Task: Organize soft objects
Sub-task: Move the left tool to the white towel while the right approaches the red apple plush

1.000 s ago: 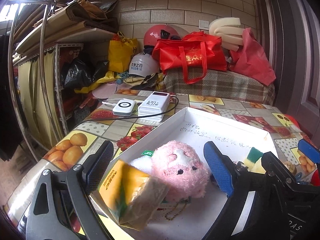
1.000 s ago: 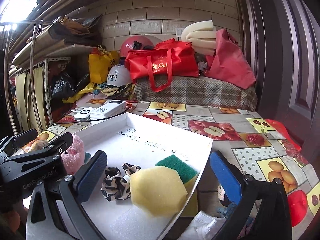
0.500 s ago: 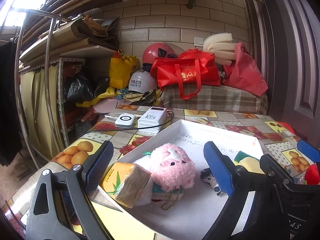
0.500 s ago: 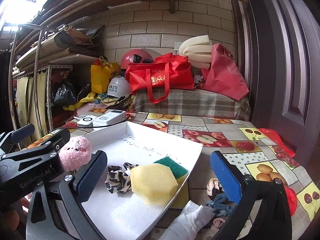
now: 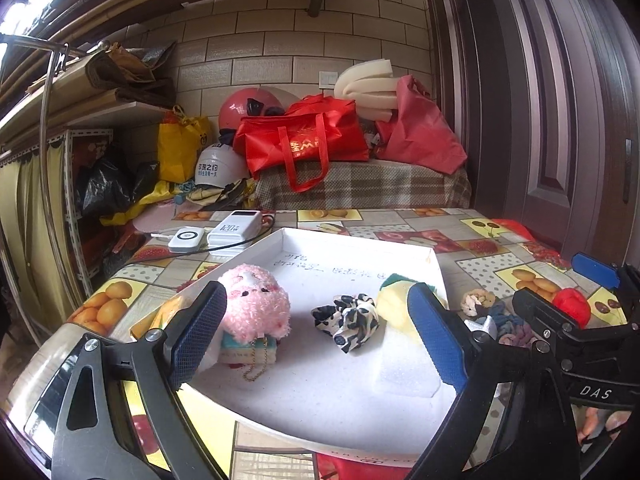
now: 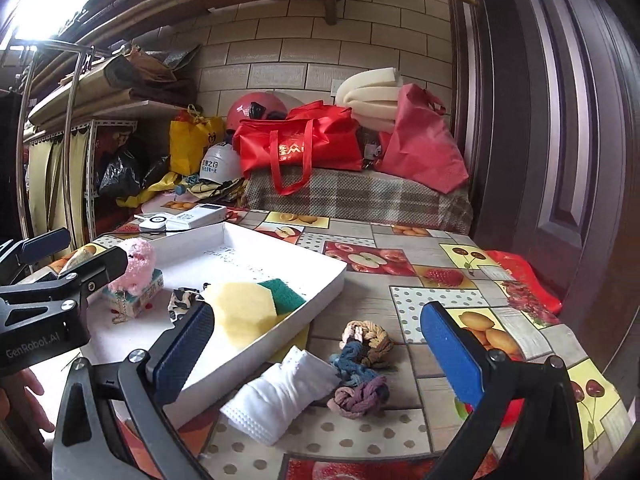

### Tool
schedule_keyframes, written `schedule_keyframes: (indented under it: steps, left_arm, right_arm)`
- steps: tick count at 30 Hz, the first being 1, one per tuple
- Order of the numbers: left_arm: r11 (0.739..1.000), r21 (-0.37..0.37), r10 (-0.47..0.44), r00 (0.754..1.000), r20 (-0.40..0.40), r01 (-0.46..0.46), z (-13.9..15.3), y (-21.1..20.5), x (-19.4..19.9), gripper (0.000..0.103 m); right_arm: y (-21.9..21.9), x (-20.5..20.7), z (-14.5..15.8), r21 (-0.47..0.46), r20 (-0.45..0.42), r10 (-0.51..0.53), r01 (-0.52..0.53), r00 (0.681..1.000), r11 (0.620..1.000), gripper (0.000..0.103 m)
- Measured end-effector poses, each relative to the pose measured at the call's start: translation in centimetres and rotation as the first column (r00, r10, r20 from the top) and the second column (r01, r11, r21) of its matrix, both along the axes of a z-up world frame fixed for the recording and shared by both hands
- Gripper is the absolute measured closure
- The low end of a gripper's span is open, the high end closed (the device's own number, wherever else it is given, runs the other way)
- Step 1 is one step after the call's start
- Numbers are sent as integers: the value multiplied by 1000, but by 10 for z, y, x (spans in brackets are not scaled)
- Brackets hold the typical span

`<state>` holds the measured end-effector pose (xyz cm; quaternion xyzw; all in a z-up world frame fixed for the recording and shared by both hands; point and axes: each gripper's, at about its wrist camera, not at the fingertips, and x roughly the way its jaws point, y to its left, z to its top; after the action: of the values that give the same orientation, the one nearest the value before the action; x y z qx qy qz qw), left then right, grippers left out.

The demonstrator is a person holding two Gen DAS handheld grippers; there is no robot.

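A white tray on the fruit-print table holds a pink plush toy, a black-and-white scrunchie and a yellow-green sponge. My left gripper is open and empty above the tray's near edge. My right gripper is open and empty above a folded white cloth and a braided multicolour cord, which lie on the table right of the tray. The pink plush sits on a small packet.
Two white power banks with a black cable lie behind the tray. A red soft object lies at the table's right side. Red bags, helmets and foam are piled behind the table. A dark door stands at the right.
Both grippers have pulled back and up from the tray. The left one left the plush and yellow packet in the tray; the cloth and cord have come into the right view.
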<state>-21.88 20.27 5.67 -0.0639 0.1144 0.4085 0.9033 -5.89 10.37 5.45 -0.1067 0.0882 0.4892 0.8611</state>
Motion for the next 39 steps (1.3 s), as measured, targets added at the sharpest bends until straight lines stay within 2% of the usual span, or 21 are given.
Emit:
schedule_keyframes:
  steps: [6, 8, 10, 14, 17, 19, 21, 25, 29, 32, 39]
  left_arm:
    - [989, 15, -145, 987, -69, 146, 0, -26, 27, 10]
    - [981, 24, -189, 976, -104, 192, 0, -36, 38, 10]
    - [966, -4, -257, 959, -122, 259, -2, -44, 48, 10]
    - [894, -115, -446, 882, -151, 433, -7, -59, 76, 11]
    - [848, -155, -529, 831, -173, 507, -9, -72, 97, 11]
    - [828, -201, -557, 810, -183, 524, -12, -74, 109, 11]
    - [830, -223, -553, 808, -204, 512, -14, -74, 116, 11]
    - [846, -265, -516, 836, -187, 463, -17, -64, 115, 11]
    - [820, -365, -524, 834, -172, 440, -26, -46, 120, 11]
    - [800, -379, -548, 824, -147, 465, -26, -45, 118, 11]
    - [836, -365, -498, 846, -191, 410, -27, -43, 122, 11]
  right_arm:
    - [-64, 71, 1, 35, -96, -142, 146, 985, 989, 0]
    - [-84, 92, 1, 47, -95, -230, 235, 969, 971, 0]
    - [-98, 110, 1, 59, -108, -296, 303, 949, 951, 0]
    - [-111, 132, -2, 67, -203, -351, 370, 914, 927, 0]
    - [-104, 126, -2, 39, -171, -353, 364, 920, 931, 0]
    - [-99, 119, -2, 29, -127, -340, 346, 932, 938, 0]
    - [-97, 113, -1, 34, -88, -328, 331, 941, 943, 0]
    - [-97, 115, 0, 33, -91, -321, 326, 943, 945, 0]
    - [-102, 121, 0, 43, -123, -326, 333, 937, 942, 0]
    - [-100, 124, -1, 32, -135, -329, 336, 935, 941, 0]
    - [-101, 124, -1, 35, -135, -329, 336, 935, 941, 0]
